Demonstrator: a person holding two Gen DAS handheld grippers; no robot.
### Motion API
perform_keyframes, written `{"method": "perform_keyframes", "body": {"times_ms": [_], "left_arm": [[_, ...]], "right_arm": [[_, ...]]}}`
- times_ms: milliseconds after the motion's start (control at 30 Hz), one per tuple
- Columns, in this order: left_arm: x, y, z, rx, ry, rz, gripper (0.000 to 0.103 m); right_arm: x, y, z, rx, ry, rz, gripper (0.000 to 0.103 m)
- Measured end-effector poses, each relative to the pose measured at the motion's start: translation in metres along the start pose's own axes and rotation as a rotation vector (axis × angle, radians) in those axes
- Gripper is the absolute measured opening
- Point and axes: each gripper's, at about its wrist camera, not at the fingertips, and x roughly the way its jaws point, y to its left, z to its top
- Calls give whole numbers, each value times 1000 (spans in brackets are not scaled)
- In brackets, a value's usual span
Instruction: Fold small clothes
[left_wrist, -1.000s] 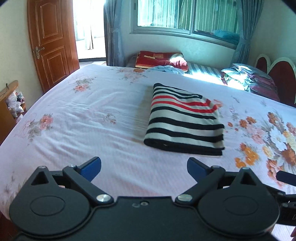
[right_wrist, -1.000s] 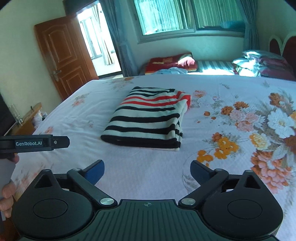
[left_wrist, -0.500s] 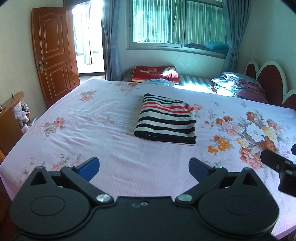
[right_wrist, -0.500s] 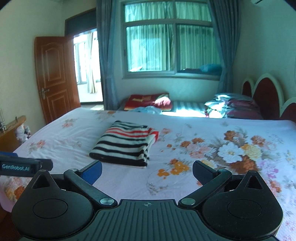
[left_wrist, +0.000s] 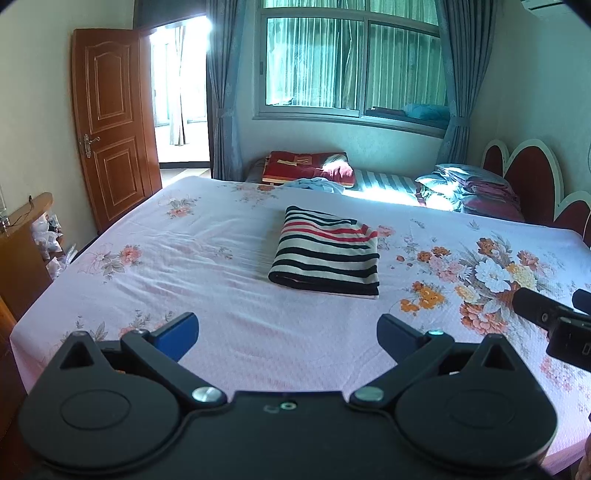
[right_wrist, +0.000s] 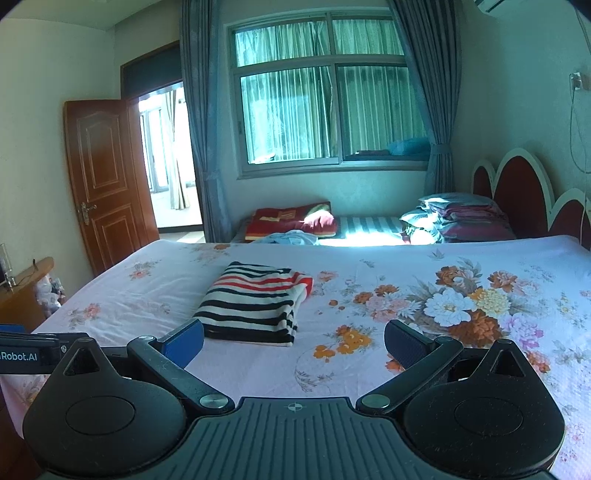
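- Striped garment (left_wrist: 327, 253) lies folded into a thick, soft rectangle near the middle of the bed (left_wrist: 207, 266), flat on the sheet; it looks like a knit, with black bands on cream and a few red bands toward its far end.
- From the right wrist view the same garment (right_wrist: 255, 304) shows layered edges along its near right corner, where the folds stack up.
- Bed sheet is pale pink with a fine woven texture, lightly creased on the left and printed with large orange, white and purple flowers (right_wrist: 454, 306) on the right.
- Left gripper (left_wrist: 288, 332) hangs above the near edge of the bed, jaws spread wide apart, holding nothing and touching nothing; its blue pads (left_wrist: 177, 330) are smooth and flat.
- Right gripper (right_wrist: 293, 341) is likewise wide apart and empty, with the garment well beyond its tips and clear of them.
- Each gripper's black body is matte plastic with round pivot housings and metal screws.
- Behind the bed stand a scalloped red headboard (right_wrist: 517, 195), stacked pillows (right_wrist: 458, 218), a folded red blanket (right_wrist: 291, 219), a wooden panelled door (left_wrist: 110, 125) and grey-blue curtains (right_wrist: 199, 133) framing the window.
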Motion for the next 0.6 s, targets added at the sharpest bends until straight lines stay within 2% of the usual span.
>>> {"method": "perform_keyframes", "body": {"times_ms": [333,600], "left_arm": [[-11,12,0,-14,-29,26,102],[-13,20,-1,-17,-22,32,102]], "right_arm": [[-6,10,-6,-34,-4,12,103],[-3,14,-7,-38,2,21,103]]}}
